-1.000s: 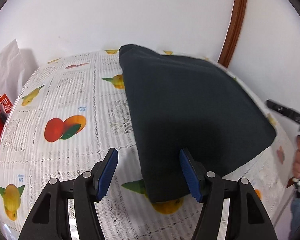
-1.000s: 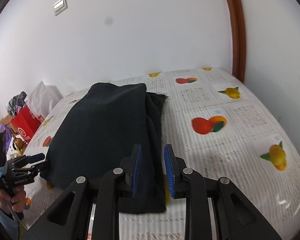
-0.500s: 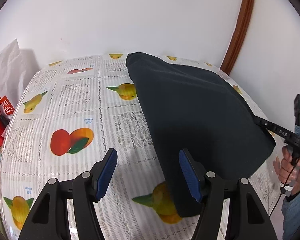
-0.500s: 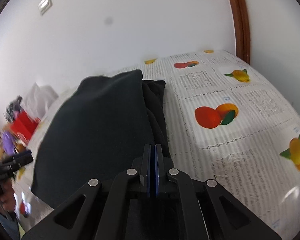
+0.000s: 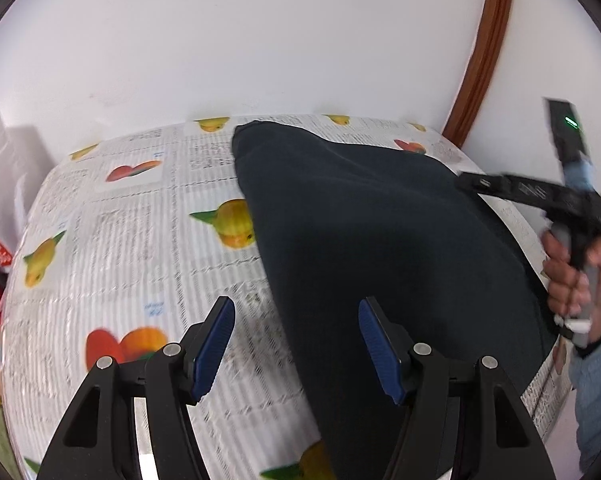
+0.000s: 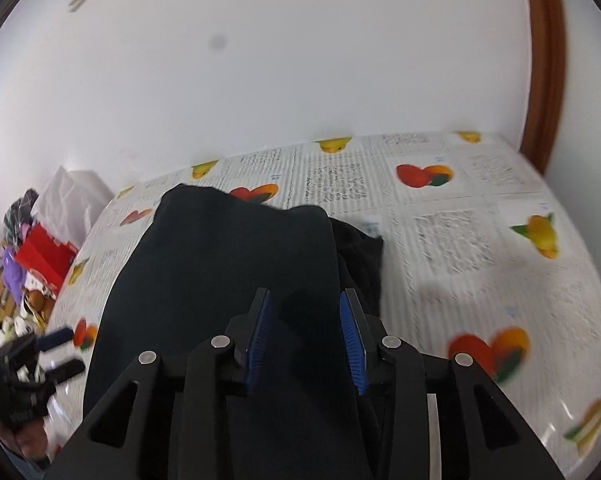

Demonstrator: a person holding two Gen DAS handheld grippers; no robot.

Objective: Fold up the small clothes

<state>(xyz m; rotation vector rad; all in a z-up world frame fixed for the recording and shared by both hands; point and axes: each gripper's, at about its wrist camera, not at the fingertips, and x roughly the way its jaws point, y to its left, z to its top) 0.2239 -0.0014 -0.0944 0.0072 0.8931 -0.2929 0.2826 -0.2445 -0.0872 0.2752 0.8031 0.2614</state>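
A dark folded garment [image 5: 380, 248] lies on the fruit-print tablecloth [image 5: 132, 240]. A second dark layer [image 6: 360, 248] sticks out along its right side. My left gripper [image 5: 296, 344] is open and hovers over the garment's left edge, with nothing pinched. In the right wrist view my right gripper [image 6: 305, 336] hangs above the near part of the garment [image 6: 228, 264]. Its jaws are opening, and the blue pads [image 6: 352, 336] do not press on the cloth. Each gripper also shows in the other's view: the right gripper [image 5: 466, 182] in a hand [image 5: 568, 276], and the left gripper [image 6: 70, 350] at the lower left.
A white wall stands behind the table, with a brown wooden frame [image 5: 484, 52] at the right corner. Off the table's left side are a white bag [image 6: 72, 196], a red box [image 6: 44, 256] and mixed clutter [image 6: 16, 312]. Bare tablecloth [image 6: 480, 260] spreads right of the garment.
The right gripper shut fully, then parted again while sliding left over the garment. The left gripper stayed open and drifted. The hand with the right gripper rose into the left view.
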